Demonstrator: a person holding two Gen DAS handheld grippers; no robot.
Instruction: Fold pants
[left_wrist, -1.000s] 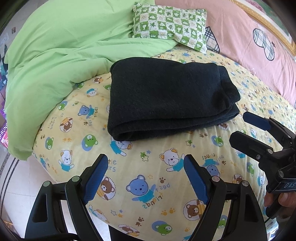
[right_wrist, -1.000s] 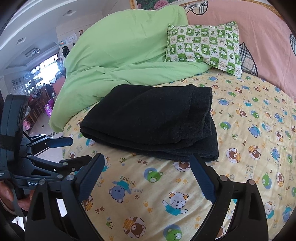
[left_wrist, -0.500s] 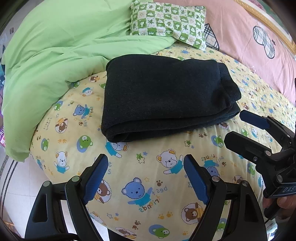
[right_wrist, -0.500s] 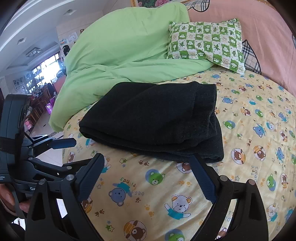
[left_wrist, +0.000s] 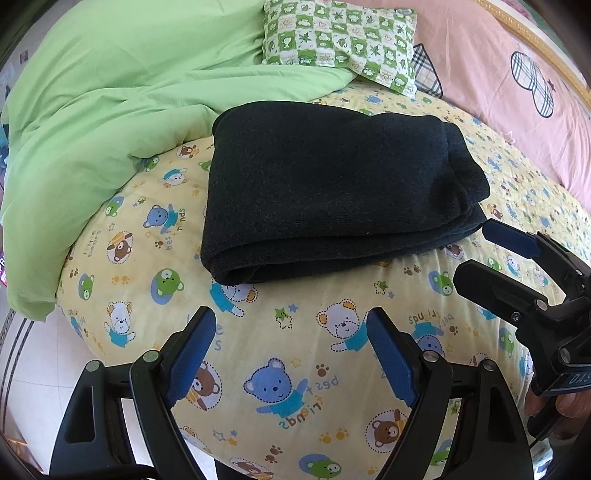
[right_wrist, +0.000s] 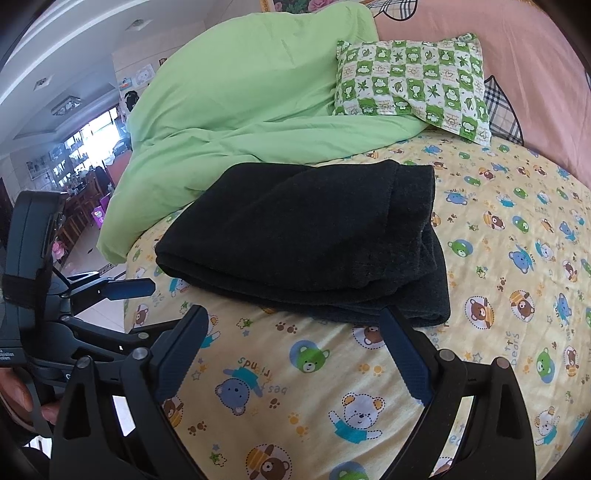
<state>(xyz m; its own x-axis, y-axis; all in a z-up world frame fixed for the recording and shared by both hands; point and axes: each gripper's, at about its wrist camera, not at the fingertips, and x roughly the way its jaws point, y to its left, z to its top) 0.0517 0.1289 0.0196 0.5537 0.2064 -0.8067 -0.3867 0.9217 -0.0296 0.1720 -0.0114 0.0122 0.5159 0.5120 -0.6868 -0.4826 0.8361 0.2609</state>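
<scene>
The dark pants (left_wrist: 332, 188) lie folded into a thick rectangle on the yellow bear-print bed sheet (left_wrist: 295, 350); they also show in the right wrist view (right_wrist: 306, 243). My left gripper (left_wrist: 291, 339) is open and empty, held just short of the fold's near edge. My right gripper (right_wrist: 295, 339) is open and empty, also just short of the pants. The right gripper shows at the right of the left wrist view (left_wrist: 491, 254), beside the pants' right end. The left gripper shows at the left of the right wrist view (right_wrist: 122, 299).
A green duvet (left_wrist: 110, 110) is bunched at the back left, touching the pants' far edge. A green checked pillow (left_wrist: 340, 37) leans on the pink headboard (left_wrist: 517, 92). The bed edge drops to tiled floor (left_wrist: 29, 350) at the left.
Both grippers have moved slightly closer to the folded pants, which look a little larger in both views. The pants have not moved. Both jaws stay open.
</scene>
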